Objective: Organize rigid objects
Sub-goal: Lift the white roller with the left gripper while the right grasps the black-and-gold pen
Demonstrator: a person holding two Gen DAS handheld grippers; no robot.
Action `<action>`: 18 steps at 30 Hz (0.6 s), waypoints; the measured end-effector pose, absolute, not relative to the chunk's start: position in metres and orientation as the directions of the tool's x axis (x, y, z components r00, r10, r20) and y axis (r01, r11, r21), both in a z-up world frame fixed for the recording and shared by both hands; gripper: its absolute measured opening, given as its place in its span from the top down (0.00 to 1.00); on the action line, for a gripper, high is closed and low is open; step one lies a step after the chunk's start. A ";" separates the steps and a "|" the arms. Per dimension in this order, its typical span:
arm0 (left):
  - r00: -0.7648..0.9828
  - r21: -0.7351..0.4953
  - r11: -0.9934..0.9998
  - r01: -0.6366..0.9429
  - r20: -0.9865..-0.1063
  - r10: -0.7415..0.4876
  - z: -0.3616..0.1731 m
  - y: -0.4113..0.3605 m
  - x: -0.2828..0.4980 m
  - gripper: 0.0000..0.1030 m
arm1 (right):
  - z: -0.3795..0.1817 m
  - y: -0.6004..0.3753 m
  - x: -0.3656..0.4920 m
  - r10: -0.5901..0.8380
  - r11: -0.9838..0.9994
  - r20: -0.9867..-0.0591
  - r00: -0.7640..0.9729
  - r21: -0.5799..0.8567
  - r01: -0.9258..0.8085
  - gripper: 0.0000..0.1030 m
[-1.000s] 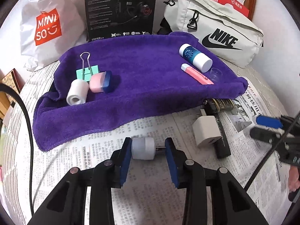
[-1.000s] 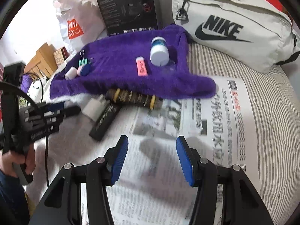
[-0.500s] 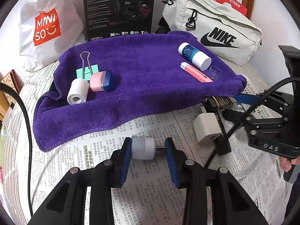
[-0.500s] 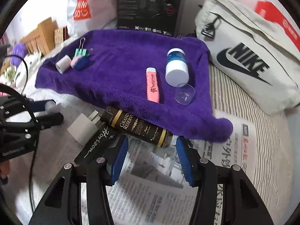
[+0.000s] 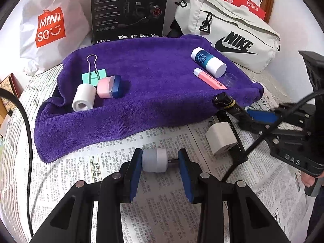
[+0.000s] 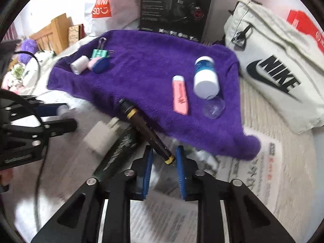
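Observation:
My left gripper (image 5: 160, 160) is shut on a small white cylinder with a metal pin (image 5: 155, 160), held just above the newspaper in front of the purple towel (image 5: 145, 101). My right gripper (image 6: 163, 160) has narrowed around the near end of a dark tube with gold bands (image 6: 147, 129), which is tilted with its far end on the towel's edge; whether the pads touch it is unclear. On the towel lie a white roll (image 5: 84, 100), a pink-and-blue eraser (image 5: 109, 86), a green binder clip (image 5: 94, 75), a blue-white bottle (image 5: 208, 61) and a pink stick (image 5: 209, 81).
A white charger plug (image 5: 221, 137) and a black flat box (image 6: 119, 151) lie on the newspaper right of the left gripper. A clear cap (image 5: 230, 79) sits by the bottle. A Nike bag (image 5: 228, 36), a black box (image 5: 129, 10) and a Miniso bag (image 5: 48, 28) stand behind.
My right gripper has moved left and forward to the dark tube and its jaws have closed in around its end; the tube's end is now lifted. The left gripper has held still.

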State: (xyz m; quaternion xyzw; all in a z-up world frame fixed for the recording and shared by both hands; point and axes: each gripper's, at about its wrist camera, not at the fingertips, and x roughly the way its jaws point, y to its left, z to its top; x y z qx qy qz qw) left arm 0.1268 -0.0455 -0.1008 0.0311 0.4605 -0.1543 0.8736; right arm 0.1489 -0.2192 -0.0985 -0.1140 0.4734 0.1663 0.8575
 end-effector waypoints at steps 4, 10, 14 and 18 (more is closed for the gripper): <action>0.525 -0.099 0.950 0.297 -0.814 -0.249 -0.100 -0.044 0.127 0.67 | -0.100 -0.216 0.153 0.191 0.918 -0.850 0.490 -0.022 -0.395 0.78; 0.522 -0.088 0.949 0.302 -0.818 -0.242 -0.099 -0.046 0.128 0.67 | -0.102 -0.208 0.164 0.232 0.903 -0.844 0.483 0.003 -0.429 0.74; 0.520 -0.090 0.949 0.303 -0.819 -0.243 -0.099 -0.046 0.128 0.67 | -0.104 -0.207 0.164 0.259 0.891 -0.837 0.481 0.015 -0.454 0.76; 0.520 -0.091 0.949 0.301 -0.819 -0.243 -0.100 -0.045 0.128 0.67 | -0.101 -0.214 0.151 0.293 0.883 -0.836 0.463 0.051 -0.468 0.82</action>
